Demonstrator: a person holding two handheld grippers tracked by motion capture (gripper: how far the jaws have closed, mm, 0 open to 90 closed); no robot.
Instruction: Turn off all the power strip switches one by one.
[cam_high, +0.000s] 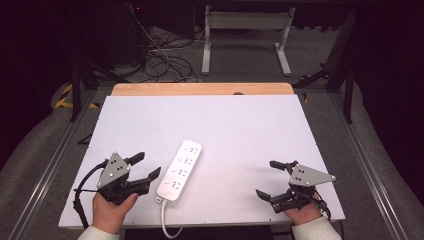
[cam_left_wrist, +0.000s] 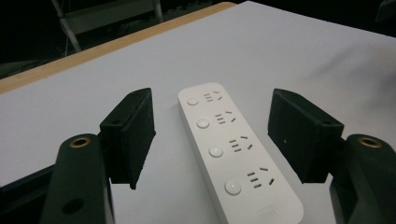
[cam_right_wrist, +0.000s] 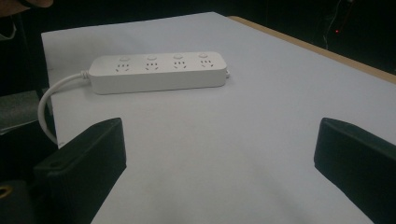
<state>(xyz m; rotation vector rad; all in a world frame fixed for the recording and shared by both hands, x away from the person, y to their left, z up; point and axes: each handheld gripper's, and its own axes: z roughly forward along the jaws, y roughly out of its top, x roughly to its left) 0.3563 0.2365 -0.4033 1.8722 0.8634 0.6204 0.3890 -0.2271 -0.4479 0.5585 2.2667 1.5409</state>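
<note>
Nearest the lens in the left gripper view stand that gripper's own two black jaws, spread wide with nothing between their pads. Just beyond them and centred in the gap lies a white power strip (cam_left_wrist: 236, 148), long and flat with rounded corners. It carries four round buttons in a row along one side, each paired with a set of dark socket slots. Faint lettering near its close end is too small to read.

In the high view the left gripper (cam_high: 143, 166) is held low at the near edge of the white table (cam_high: 250, 120), its jaws pointing toward the strip, which lies just beside their tips at a slight slant. The left hand (cam_high: 111, 210) wraps the gripper's body from below. A white cord (cam_high: 165, 220) leaves the strip's near end and drops over the table edge.

The right gripper (cam_high: 267, 179) is also wide open and empty, gripped by the right hand (cam_high: 302, 214). The strip lies well apart from it, out ahead of its jaws and off to one side. In the right gripper view the strip (cam_right_wrist: 159, 72) lies broadside across the table beyond the jaws, its cord curving off the end.

A strip of bare wood (cam_high: 200, 89) edges the table's far side.
</note>
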